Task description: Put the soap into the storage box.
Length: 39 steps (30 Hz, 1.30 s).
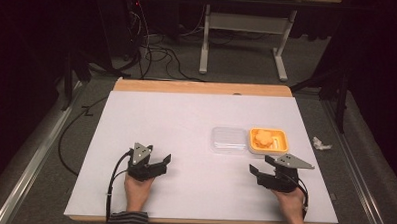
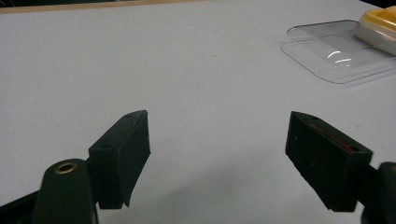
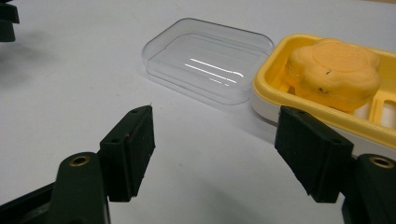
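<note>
A yellow soap dish [image 1: 281, 145] with an orange flower-shaped soap [image 1: 262, 139] in it sits right of the table's middle. A clear plastic lid [image 1: 228, 139] lies beside it on the left, touching it. My right gripper [image 1: 260, 164] rests on the table just in front of the dish, jaws apart with nothing between them. The right gripper view puts my right gripper [image 3: 215, 130] short of the lid [image 3: 208, 65], the dish [image 3: 271, 79] and the soap [image 3: 331, 70]. My left gripper [image 1: 160, 158] stands open on bare table at the left, seen again as the left gripper [image 2: 217, 135], far from the lid [image 2: 336, 51].
The white table top [image 1: 186, 121] has a wooden far edge [image 1: 202, 87]. A crumpled white scrap [image 1: 321, 143] lies on the floor to the right. Cables [image 1: 153, 50] and a white desk frame [image 1: 244, 23] stand behind the table.
</note>
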Tool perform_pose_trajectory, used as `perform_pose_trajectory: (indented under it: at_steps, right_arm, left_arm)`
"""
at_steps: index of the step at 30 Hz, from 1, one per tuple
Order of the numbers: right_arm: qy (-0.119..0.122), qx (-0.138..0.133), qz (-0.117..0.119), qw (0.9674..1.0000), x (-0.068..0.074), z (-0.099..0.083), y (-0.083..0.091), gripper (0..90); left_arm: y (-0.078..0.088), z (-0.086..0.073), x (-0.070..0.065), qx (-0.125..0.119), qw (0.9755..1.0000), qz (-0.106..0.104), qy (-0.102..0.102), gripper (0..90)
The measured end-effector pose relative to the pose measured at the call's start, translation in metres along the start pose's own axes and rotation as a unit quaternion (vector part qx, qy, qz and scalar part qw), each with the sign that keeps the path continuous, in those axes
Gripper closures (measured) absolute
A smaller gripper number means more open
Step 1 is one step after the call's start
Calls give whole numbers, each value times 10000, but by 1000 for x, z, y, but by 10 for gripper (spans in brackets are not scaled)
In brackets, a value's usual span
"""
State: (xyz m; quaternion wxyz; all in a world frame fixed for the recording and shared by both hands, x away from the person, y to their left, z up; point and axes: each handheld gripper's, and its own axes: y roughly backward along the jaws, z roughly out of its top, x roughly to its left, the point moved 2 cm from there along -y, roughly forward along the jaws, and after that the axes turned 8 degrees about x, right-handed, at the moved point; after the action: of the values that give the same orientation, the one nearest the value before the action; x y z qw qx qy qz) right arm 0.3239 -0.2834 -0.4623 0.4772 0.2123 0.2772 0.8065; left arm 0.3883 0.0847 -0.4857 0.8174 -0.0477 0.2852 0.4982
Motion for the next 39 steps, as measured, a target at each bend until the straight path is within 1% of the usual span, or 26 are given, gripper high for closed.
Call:
perform_pose_trajectory:
  at_steps: [2, 3, 4, 8, 10, 14, 15, 16, 22, 27, 30, 36, 39]
  right_arm:
    - [-9, 59, 11, 10000, -1, 0, -6, 294]
    - [-9, 59, 11, 10000, -1, 0, -6, 294]
    - [-28, 104, 18, 9999, -2, 0, -9, 295]
    - [-10, 164, 2, 9999, -2, 0, -13, 296]
    - [-15, 255, 14, 9997, -3, -1, -17, 297]
    - [-24, 326, 6, 9995, -4, -1, -22, 299]
    - [-28, 355, -8, 9994, -5, -1, -24, 299]
    - [-28, 457, -37, 9989, -6, -2, -28, 300]
    - [-12, 536, -69, 9985, -7, -2, -34, 302]
    - [-6, 576, -122, 9983, -9, -3, -36, 303]
    - [-19, 596, -263, 9979, -10, -3, -37, 304]
    - [57, 684, -338, 9971, -10, -4, -40, 304]
    - [38, 673, -346, 9971, -10, -4, -40, 305]
  left_arm:
    - [0, 0, 0, 9, 10000, 9, 10, 227]
    - [-1, 0, 0, -4, 10000, 6, 42, 227]
    - [-1, 0, 0, 0, 10000, 12, 35, 226]
    - [0, 0, 0, -2, 10000, 9, 27, 226]
    - [0, 0, 0, -3, 10000, 9, 33, 226]
    - [0, 0, 1, 14, 10000, 8, 19, 232]
    - [-1, 0, 0, 11, 10000, 5, 30, 239]
    - [-1, 0, 1, 14, 10000, 5, 20, 243]
    - [0, 0, 1, 18, 10000, 4, 18, 241]
    - [0, 0, 1, 17, 10000, -1, 26, 241]
    - [0, 0, 0, 14, 10000, -8, 20, 240]
    - [0, 0, 0, 2, 10000, -5, 35, 239]
    - [0, 0, 1, 12, 10000, 2, 26, 239]
